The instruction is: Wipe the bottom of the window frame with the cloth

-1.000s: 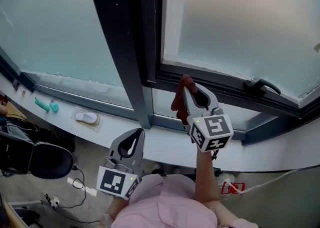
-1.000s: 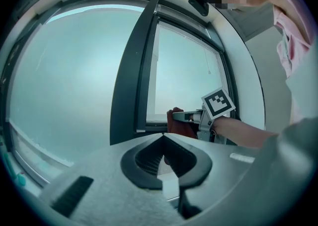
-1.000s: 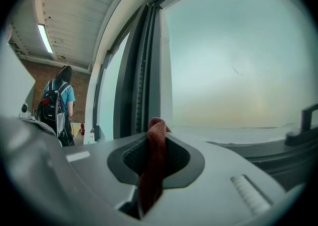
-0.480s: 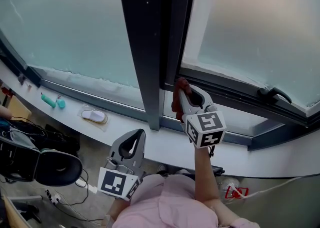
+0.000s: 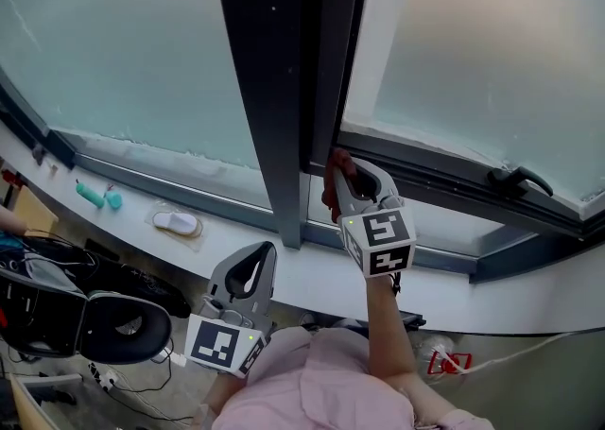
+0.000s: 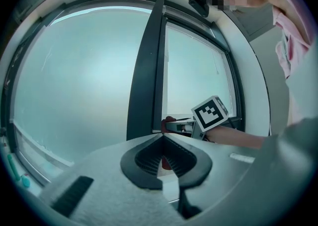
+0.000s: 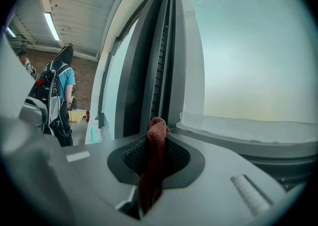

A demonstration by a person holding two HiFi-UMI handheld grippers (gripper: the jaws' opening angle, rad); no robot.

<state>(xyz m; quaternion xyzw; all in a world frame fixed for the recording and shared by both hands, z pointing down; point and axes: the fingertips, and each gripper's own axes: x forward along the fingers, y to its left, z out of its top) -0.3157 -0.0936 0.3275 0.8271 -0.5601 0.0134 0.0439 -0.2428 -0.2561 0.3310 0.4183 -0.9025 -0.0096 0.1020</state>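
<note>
Rust-red cloth (image 5: 332, 188) is getting pinched tight between the jaws of the right gripper (image 5: 342, 166), and in the right gripper view you can see it bunching up past the tips and trailing back down between the pads. The gripper is pushing that cloth right into the corner where the bottom of the window frame (image 5: 430, 171) is meeting the big dark mullion (image 5: 274, 88), so the cloth is sitting at the left end of the bottom rail, touching or just about touching it; hard to call from these angles. The left gripper (image 5: 262, 251) is hanging lower down in front of the white sill (image 5: 302, 279), well apart from the frame, with its jaws pressed together and nothing between them. It's pointing up toward the other gripper, which is showing up in its own view. Further right along the frame a black window handle (image 5: 518, 180) is lying flat. Off to the left on the sill, a teal thing (image 5: 92, 196) and a white item in clear wrap (image 5: 177, 222) are sitting near each other. A black chair (image 5: 113, 324) is parked below the sill.
</note>
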